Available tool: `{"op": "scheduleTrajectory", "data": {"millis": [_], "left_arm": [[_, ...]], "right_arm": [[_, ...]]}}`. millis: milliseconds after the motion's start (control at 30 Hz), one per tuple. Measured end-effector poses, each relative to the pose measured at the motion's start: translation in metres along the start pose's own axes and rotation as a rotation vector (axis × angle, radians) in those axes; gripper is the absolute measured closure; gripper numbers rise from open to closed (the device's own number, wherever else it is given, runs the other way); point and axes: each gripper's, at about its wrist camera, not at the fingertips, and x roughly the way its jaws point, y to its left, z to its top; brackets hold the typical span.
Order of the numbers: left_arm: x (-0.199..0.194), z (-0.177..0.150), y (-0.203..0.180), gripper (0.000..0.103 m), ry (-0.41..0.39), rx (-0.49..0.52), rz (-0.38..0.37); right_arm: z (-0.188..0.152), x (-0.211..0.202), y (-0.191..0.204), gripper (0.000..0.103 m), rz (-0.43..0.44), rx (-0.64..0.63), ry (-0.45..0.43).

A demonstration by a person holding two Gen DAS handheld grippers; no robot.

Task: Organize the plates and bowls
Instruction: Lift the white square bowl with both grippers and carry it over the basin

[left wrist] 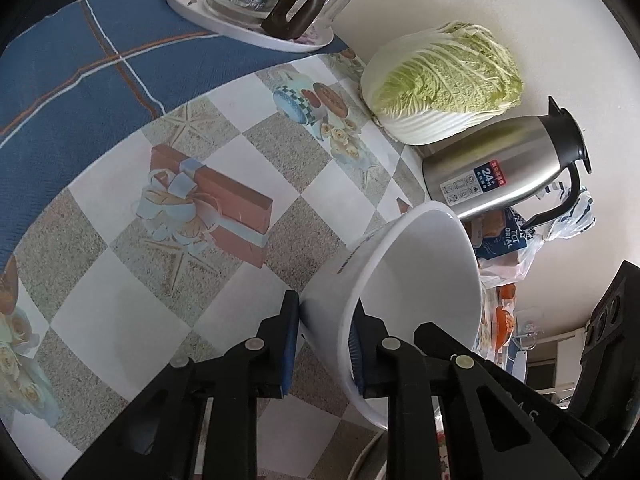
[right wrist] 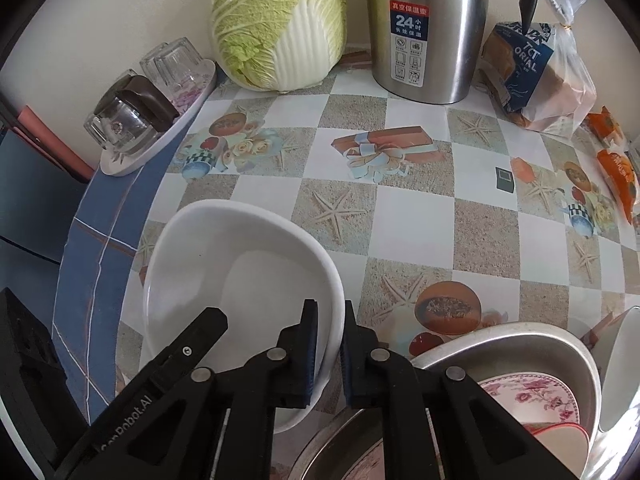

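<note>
Two white rims pinched: left gripper (left wrist: 325, 344) jaws hold bowl (left wrist: 412, 280); right gripper (right wrist: 329, 350) jaws hold plate (right wrist: 224, 280).

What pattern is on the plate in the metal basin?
Pink flowers on white, with a red rim: the plate in the basin shows best in the right wrist view.

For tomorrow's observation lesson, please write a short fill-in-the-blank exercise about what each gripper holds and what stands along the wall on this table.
1. The left gripper clamps the rim of a white ____.
2. The right gripper clamps the rim of a white plate, one finger inside the rim and one ____ it.
3. Between the napa cabbage and the bread bag stands a stainless steel ____.
4. The upturned glasses rest on a floral ____.

Missing words: bowl; outside; thermos jug; tray
</note>
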Motion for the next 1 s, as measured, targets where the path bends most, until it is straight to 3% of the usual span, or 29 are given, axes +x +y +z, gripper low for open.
{"op": "scheduleTrajectory", "data": {"millis": [200,367,767,1000], "left_arm": [[-0.039,0.003,-0.025,0.079,-0.067,0.080,0.032],[-0.064,0.001,-0.042,0.080,-0.107,0.098,0.010],[-0.112,-0.030,-0.090,0.080,-0.158,0.204,-0.038],[-0.129,-0.050,-0.109,0.080,-0.175,0.292,-0.035]], "right_arm": [[-0.008,-0.032,0.003,0.092,0.048,-0.003,-0.050],[-0.014,-0.065,0.003,0.091,0.063,0.004,-0.100],[-0.040,-0.133,-0.021,0.090,0.061,0.015,-0.185],[-0.064,-0.153,-0.043,0.089,0.124,0.068,-0.219]]}}
